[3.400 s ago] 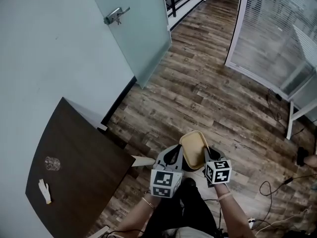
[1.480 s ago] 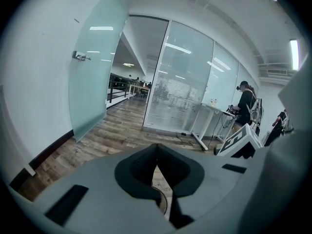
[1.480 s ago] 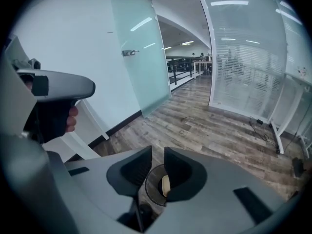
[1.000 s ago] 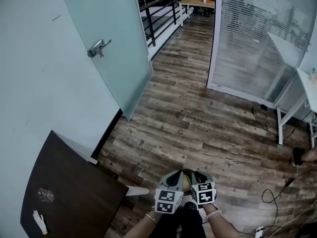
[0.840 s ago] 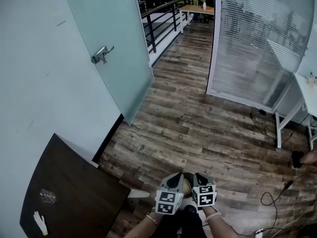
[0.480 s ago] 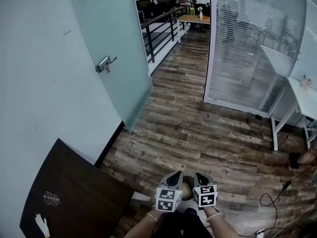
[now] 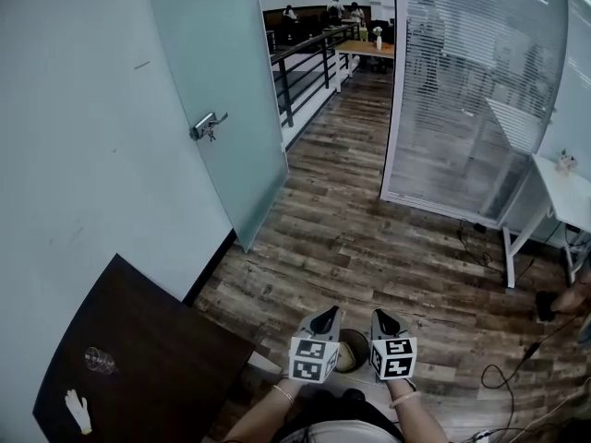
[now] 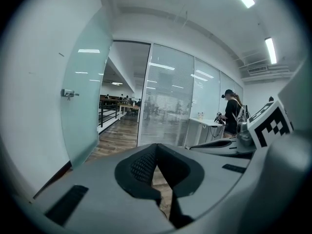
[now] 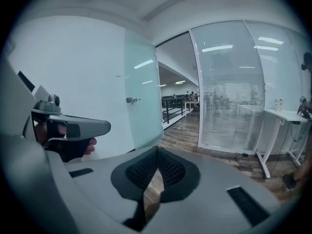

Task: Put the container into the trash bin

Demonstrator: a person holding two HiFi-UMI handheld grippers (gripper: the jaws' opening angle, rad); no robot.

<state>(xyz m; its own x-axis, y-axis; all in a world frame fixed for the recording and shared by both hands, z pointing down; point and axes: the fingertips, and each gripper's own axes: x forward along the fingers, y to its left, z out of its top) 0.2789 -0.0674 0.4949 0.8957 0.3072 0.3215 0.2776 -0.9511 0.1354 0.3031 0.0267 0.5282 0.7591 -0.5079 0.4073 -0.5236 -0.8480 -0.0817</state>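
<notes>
The person is holding both tools low in front of the body, above the wooden floor [image 7: 369, 238]. The left claw [image 8: 156, 149] is showing its two jaws pressed together at the tips, with nothing between them. The right claw [image 9: 157, 154] is looking the same: its jaws are together and only floor is visible below the tips, so it is carrying nothing.

In the head view a tan, rounded thing is lying low between the two claws. I am judging it to be the container [image 7: 349, 353], free of both claws. Something dark is showing around it, perhaps the trash bin, but the claws are covering most of that place, so I cannot tell this surely.

The dropping step therefore seems finished. The next move is asking only for a look down to check that the container is sitting fully inside the bin, while keeping both claws away from it.
</notes>
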